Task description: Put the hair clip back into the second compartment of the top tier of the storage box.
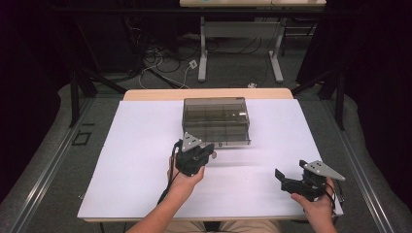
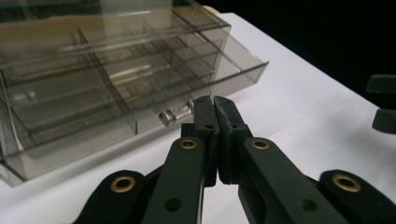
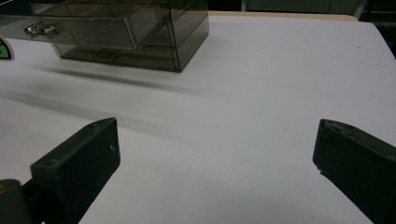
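hovering just before the drawer box (image 1: pixel 215 120), left gripper (image 2: pixel 213 103) seems closed empty; right gripper (image 3: pixel 215 154) gapes wide

High view is sitting above the person's side, looking fwd and down over the whole white counter (image 1: pixel 145 160), w/ floor and cables beyond. Left gripper view is riding low on the left gripper (image 2: pixel 216 105), looking along its fingers, v. close to the smoky clear drawer box (image 2: pixel 107 74). Right gripper view is riding on the right gripper (image 3: pixel 215 154), facing across the counter from farther back, box (image 3: pixel 140 28) sitting at its top left. All three views are sharing the box (image 1: pixel 216 119) and the counter around it.
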Tool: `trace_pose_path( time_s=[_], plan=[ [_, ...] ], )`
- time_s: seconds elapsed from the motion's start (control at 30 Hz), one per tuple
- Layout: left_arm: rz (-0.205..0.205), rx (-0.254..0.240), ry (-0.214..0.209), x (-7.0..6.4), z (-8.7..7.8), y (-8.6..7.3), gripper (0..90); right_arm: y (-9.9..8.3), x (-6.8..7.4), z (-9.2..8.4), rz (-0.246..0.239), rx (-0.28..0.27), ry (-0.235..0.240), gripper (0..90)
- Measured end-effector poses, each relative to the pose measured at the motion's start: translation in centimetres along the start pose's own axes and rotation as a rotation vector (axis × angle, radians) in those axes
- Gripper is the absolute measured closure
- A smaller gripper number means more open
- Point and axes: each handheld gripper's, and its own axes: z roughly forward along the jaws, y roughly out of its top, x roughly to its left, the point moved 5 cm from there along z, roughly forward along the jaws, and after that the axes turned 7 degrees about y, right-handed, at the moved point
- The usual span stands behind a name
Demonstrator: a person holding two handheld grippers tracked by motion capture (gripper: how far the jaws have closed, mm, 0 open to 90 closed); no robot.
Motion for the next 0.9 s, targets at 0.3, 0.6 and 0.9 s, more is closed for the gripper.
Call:
trace_pose_path(
  time_s=[0.3,0.6,0.9],
  plan=[
    [0.011,-0.020,0.009,-0.1,-0.2,2.0,89.1,0.0,0.0,0.0,0.002,-0.010,0.000,0.5],
    [0.002,-0.031,0.018,0.1,0.3,3.3,89.1,0.0,0.0,0.0,0.007,-0.013,0.002,0.6],
    [-0.007,-0.032,0.036,0.5,0.8,4.4,89.1,0.0,0.0,0.1,0.002,-0.014,0.006,0.5]
  ],
)
